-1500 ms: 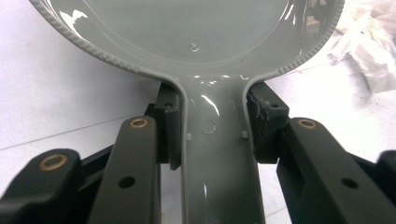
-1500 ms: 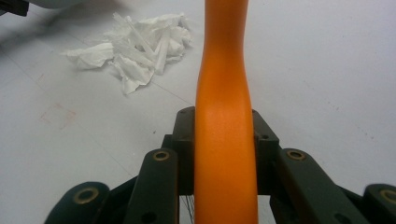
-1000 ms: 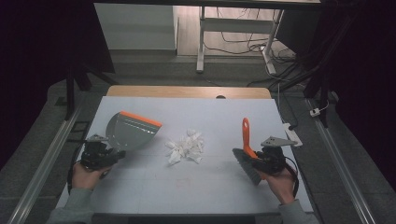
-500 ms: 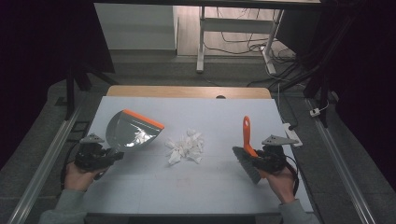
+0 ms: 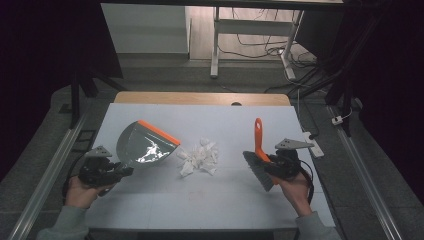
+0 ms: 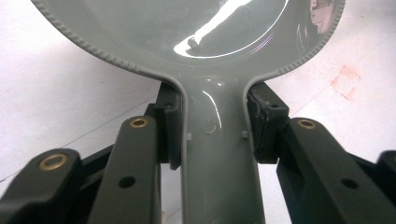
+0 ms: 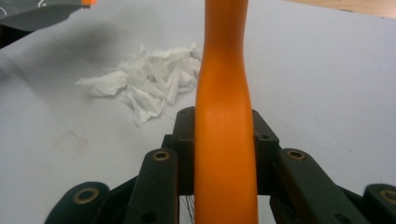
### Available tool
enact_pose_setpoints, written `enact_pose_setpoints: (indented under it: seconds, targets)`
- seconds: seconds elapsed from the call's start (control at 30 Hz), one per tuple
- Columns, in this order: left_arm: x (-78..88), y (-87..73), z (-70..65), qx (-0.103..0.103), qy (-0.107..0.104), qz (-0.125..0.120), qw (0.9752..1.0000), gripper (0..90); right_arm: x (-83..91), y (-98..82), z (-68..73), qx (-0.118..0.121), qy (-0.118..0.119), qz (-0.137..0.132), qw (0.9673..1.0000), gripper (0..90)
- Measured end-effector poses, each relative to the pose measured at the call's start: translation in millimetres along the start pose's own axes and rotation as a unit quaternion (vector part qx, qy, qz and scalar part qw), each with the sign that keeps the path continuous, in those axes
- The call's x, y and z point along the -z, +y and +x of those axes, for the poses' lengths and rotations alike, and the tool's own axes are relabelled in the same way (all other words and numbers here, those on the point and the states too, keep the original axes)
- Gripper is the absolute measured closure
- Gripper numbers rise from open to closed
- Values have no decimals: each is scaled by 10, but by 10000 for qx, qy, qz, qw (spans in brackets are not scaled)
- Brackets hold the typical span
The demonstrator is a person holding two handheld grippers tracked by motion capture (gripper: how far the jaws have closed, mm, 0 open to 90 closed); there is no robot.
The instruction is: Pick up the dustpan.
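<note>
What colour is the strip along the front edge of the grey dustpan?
Orange; the grey plastic dustpan's front strip shows best in the high view.

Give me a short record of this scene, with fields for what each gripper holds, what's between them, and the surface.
left gripper: shut on the handle of the grey dustpan, which has an orange front edge
right gripper: shut on the orange handle of the brush, bristles near the hand
between them: a pile of white paper scraps, apart from both tools
dustpan mouth: faces the scraps
surface: white table
</note>
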State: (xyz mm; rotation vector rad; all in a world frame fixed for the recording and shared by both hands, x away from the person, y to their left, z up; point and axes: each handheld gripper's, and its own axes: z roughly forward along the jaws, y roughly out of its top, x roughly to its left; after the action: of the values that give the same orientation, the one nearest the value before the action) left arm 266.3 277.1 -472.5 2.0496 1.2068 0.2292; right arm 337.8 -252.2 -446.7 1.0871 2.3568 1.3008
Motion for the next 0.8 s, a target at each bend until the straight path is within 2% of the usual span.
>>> enact_pose_setpoints:
  seconds: [0.27, 0.43, 0.6, 0.8]
  targets:
    - [42, -51, -7, -59, 3, 112, 9999, 617, -96, 107, 40, 19, 49, -29, 10000, 703]
    - [55, -59, -4, -65, 7, 142, 9999, 617, -146, 154, 25, -86, 45, -44, 9999, 703]
    - [59, -93, -28, -149, -4, 235, 9996, 617, -188, 196, 13, -145, 48, -74, 9999, 703]
    - [51, -123, -64, -248, -52, 328, 9991, 617, -279, 265, 9, -110, 46, -63, 9999, 703]
